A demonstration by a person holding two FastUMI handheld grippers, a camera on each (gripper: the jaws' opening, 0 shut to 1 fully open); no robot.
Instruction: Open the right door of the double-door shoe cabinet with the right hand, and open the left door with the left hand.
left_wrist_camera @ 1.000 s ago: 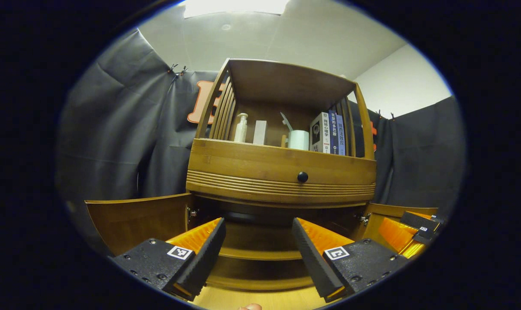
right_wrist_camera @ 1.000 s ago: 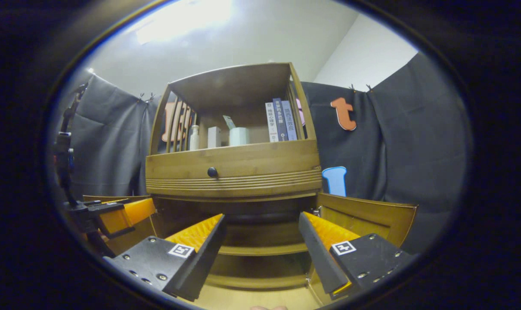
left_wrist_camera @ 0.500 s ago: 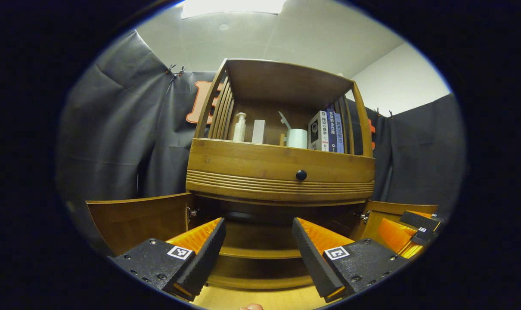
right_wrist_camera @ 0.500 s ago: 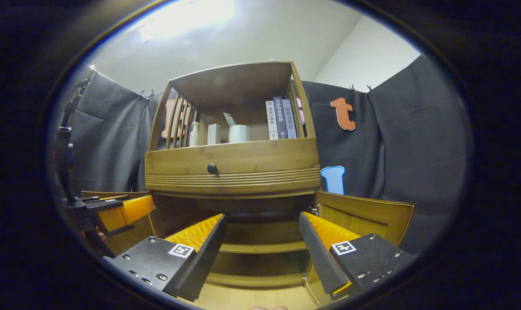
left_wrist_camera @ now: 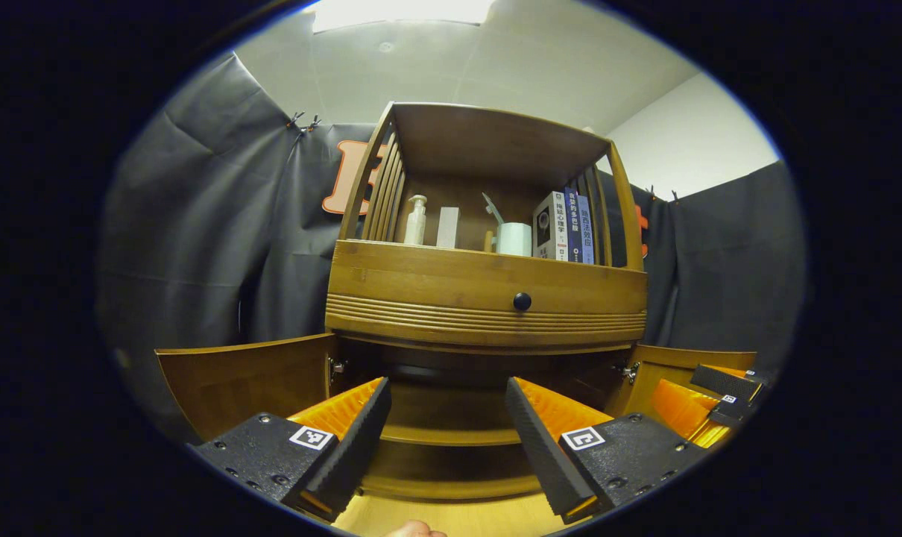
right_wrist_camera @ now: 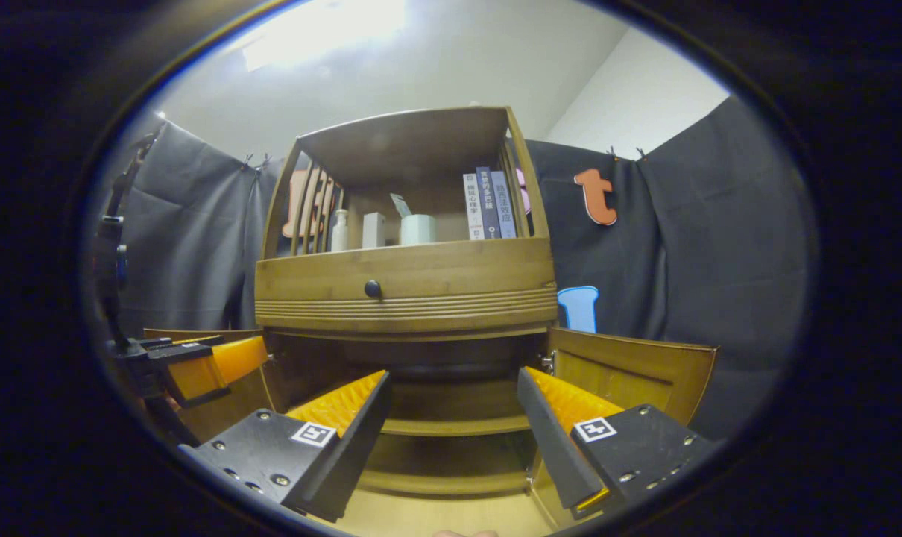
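The wooden shoe cabinet (left_wrist_camera: 488,287) stands in front of me with both lower doors swung wide. Its left door (left_wrist_camera: 246,380) stands out to the left in the left gripper view, and its right door (right_wrist_camera: 634,369) stands out to the right in the right gripper view. Inside, the shelves (right_wrist_camera: 455,426) show bare. My left gripper (left_wrist_camera: 445,440) is open, level with the lower compartment, holding nothing. My right gripper (right_wrist_camera: 451,440) is open too and apart from the right door. Each gripper also shows in the other's view, the right gripper (left_wrist_camera: 719,403) by the right door and the left gripper (right_wrist_camera: 190,365) by the left door.
A drawer with a dark knob (left_wrist_camera: 522,301) sits above the doors. The top shelf holds a pump bottle (left_wrist_camera: 416,221), a white cup (left_wrist_camera: 514,239) and books (left_wrist_camera: 566,227). Dark cloth walls the booth on both sides. Light wooden floor (left_wrist_camera: 466,518) lies below.
Both views have shifted very slightly, the cabinet drifting a little in each. The doors stay open and both grippers stay open.
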